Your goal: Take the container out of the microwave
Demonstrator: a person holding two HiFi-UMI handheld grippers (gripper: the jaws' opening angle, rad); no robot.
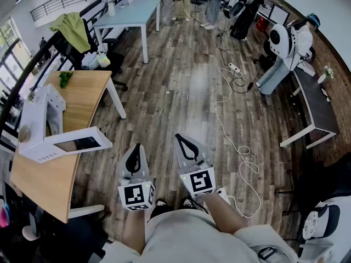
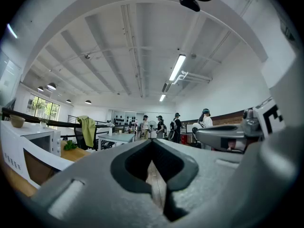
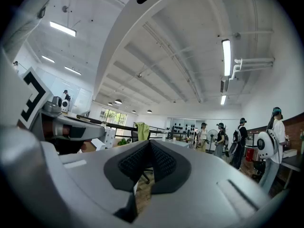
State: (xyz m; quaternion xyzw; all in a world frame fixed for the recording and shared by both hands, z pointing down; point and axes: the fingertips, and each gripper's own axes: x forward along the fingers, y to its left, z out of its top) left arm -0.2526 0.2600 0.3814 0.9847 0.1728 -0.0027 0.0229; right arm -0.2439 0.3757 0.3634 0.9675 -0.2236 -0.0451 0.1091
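Observation:
A white microwave [image 1: 36, 120] stands on the wooden table [image 1: 82, 95] at the left, and its door [image 1: 77, 144] is swung open toward me. From above I cannot see inside, so no container shows. In the left gripper view the microwave [image 2: 28, 148] sits at the far left with its cavity dim. My left gripper [image 1: 135, 147] [image 2: 152, 141] is shut and empty, level over the floor to the right of the open door. Beside it my right gripper [image 1: 182, 138] [image 3: 150, 142] is also shut with nothing in it.
A small bowl [image 1: 23, 133] rests on top of the microwave. A green item [image 1: 66, 78] lies on the table's far end. A white cable [image 1: 230, 125] snakes across the wood floor ahead. A light blue table [image 1: 131, 12], a dark bench [image 1: 312, 108] and several people stand farther off.

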